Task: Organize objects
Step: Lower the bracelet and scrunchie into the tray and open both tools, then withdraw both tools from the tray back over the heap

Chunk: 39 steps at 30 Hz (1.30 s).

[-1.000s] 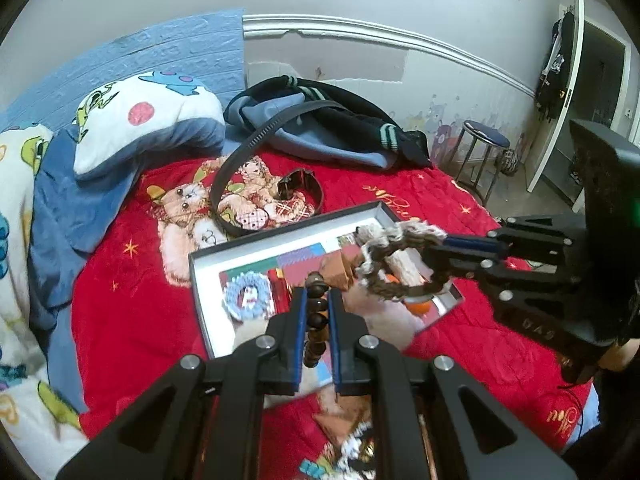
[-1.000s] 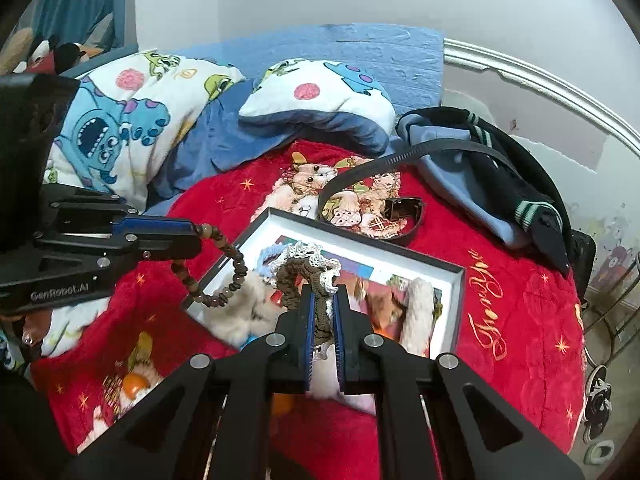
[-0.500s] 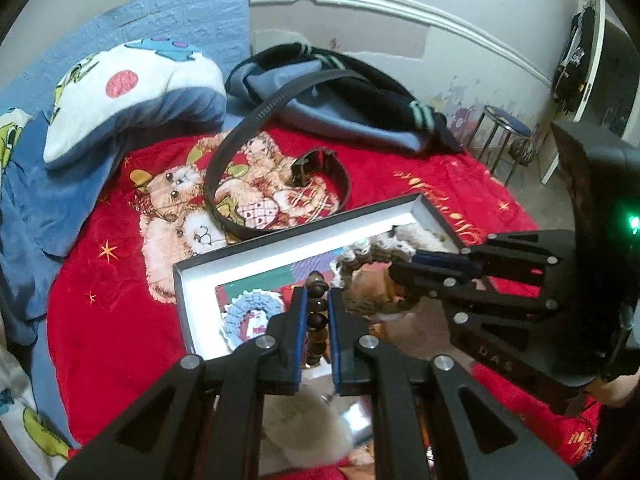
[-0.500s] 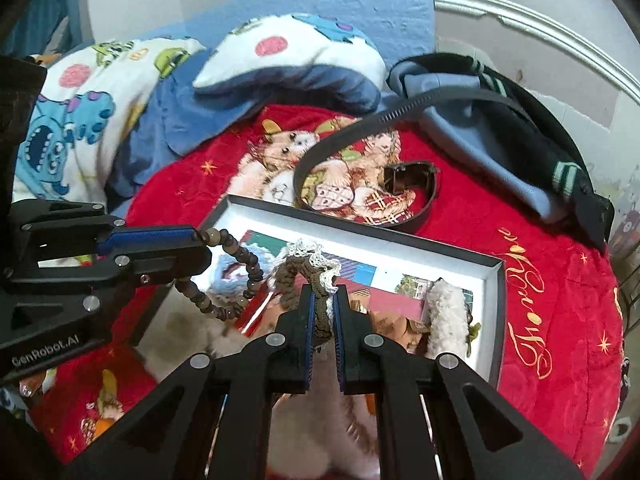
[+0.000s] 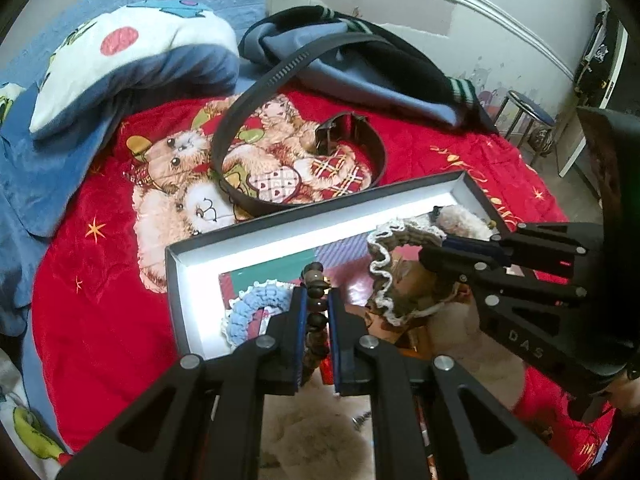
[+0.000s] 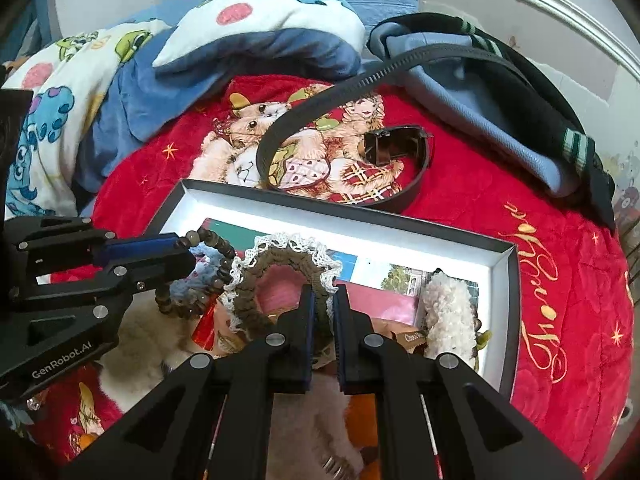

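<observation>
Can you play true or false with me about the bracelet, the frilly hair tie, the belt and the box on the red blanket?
1. The left gripper is pinching a brown bead bracelet. True.
2. The right gripper is empty. False: it is shut on a brown scrunchie with white lace trim.
3. The black belt lies inside the box. False: it lies on the red blanket behind the box.
4. A blue scrunchie sits in the box. True.
5. The fluffy cream scrunchie is held up in the air. False: it rests in the box.
</observation>
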Tool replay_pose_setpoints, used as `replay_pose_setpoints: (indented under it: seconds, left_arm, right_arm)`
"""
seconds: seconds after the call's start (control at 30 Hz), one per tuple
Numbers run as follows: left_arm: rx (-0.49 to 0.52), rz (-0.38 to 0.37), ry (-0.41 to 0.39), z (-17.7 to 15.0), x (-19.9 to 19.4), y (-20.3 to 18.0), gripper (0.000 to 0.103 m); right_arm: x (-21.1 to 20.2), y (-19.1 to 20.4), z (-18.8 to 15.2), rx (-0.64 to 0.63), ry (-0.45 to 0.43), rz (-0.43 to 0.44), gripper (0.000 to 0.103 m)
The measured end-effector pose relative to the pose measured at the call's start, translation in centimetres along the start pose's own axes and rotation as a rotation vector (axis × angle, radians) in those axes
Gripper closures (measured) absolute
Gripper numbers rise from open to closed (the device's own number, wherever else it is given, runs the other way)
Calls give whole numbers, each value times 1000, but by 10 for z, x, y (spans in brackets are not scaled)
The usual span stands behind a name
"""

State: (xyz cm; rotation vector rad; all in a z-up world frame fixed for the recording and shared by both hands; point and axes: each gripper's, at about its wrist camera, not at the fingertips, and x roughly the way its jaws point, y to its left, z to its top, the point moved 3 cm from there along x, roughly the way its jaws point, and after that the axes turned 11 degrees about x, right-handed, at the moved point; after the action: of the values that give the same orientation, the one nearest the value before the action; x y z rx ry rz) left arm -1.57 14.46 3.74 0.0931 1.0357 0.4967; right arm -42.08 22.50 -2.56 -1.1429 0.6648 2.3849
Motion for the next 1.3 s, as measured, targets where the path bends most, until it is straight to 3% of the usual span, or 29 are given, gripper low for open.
replay_pose_setpoints:
  seconds: [0.43, 0.6, 0.63, 0.7, 0.8, 0.97, 1.17, 1.3]
  left_arm:
    - [-52, -9, 68, -6, 10, 5, 93]
    - [-44, 7, 100, -7, 7, 1, 90]
    - [-43, 13, 107, -8, 6, 1, 88]
    - [-44, 21, 109, -9, 3, 0, 68]
    - [-42, 19, 95, -10, -4, 0, 47]
    - [-25, 42, 74, -9, -19, -3, 32]
    - [-27, 59, 74, -12, -36, -7, 27]
    - [-35, 42, 71, -20, -52, -15, 9]
  right_arm:
    - [1, -2, 3, 53, 17, -10, 92]
    - [1, -1, 1, 53, 39, -23, 86]
    - [1, 1, 0, 49, 39, -26, 83]
    - [-3, 3, -2, 48, 31, -27, 74]
    - [-10, 5, -2, 50, 15, -29, 64]
    - [-24, 7, 0, 55, 1, -33, 63]
    - [-48, 8, -6, 62, -23, -39, 63]
    - [-62, 9, -14, 61, -24, -45, 63]
